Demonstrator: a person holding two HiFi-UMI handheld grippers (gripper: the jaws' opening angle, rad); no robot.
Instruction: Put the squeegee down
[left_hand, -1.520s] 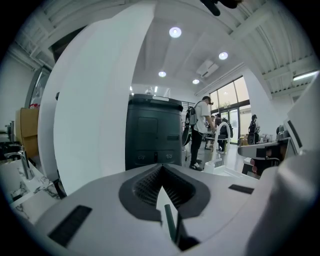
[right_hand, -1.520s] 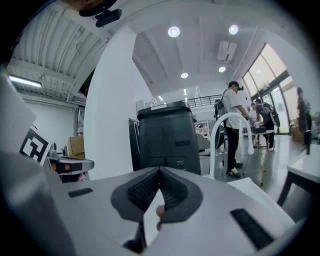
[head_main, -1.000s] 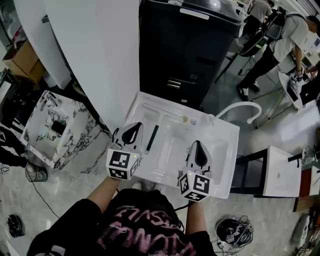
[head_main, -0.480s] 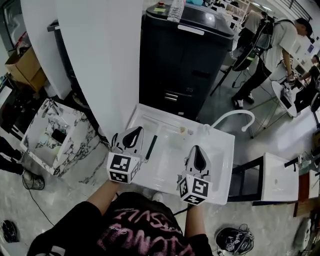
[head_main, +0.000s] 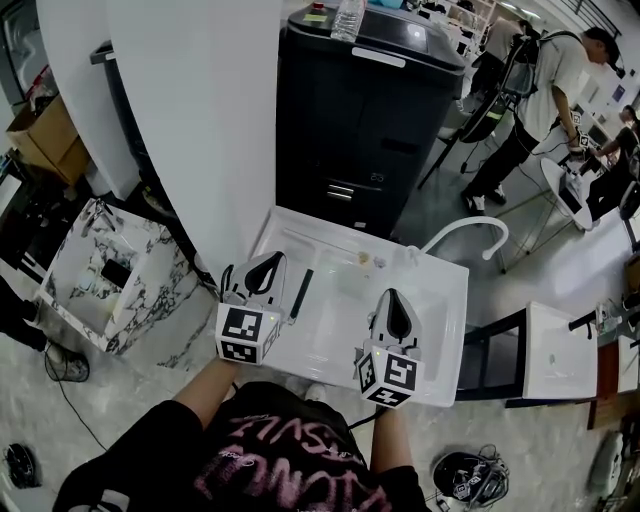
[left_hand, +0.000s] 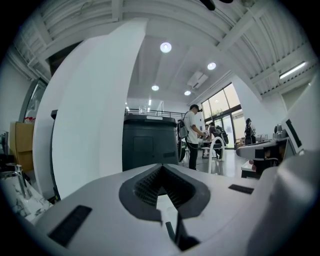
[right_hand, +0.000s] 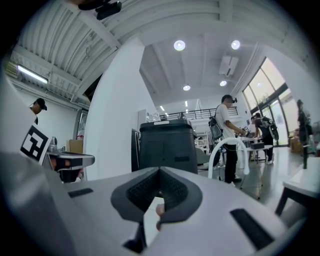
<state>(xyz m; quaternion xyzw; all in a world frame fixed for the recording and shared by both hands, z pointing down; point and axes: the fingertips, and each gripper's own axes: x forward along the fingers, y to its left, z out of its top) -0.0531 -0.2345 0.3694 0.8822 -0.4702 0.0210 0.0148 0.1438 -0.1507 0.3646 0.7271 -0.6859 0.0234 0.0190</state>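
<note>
Low in mid-frame, left hand-held gripper (head_main: 262, 270) and right hand-held gripper (head_main: 396, 312) hover closed, empty, over the white sink (head_main: 440, 300); the squeegee (head_main: 301, 283) lies free by its left rim.

sink (head_main: 452, 320) bowl open between left tongs (head_main: 266, 266) and right tongs (head_main: 393, 300). squeegee (head_main: 302, 280) lies on the left ledge, just beside the left tongs. faucet (head_main: 466, 230) arches over the far right corner. cabinet (head_main: 370, 110) stands close behind the far rim; pillar (head_main: 200, 120) closes the left side. floor beyond the right rim open up to a white unit (head_main: 560, 345).
</note>
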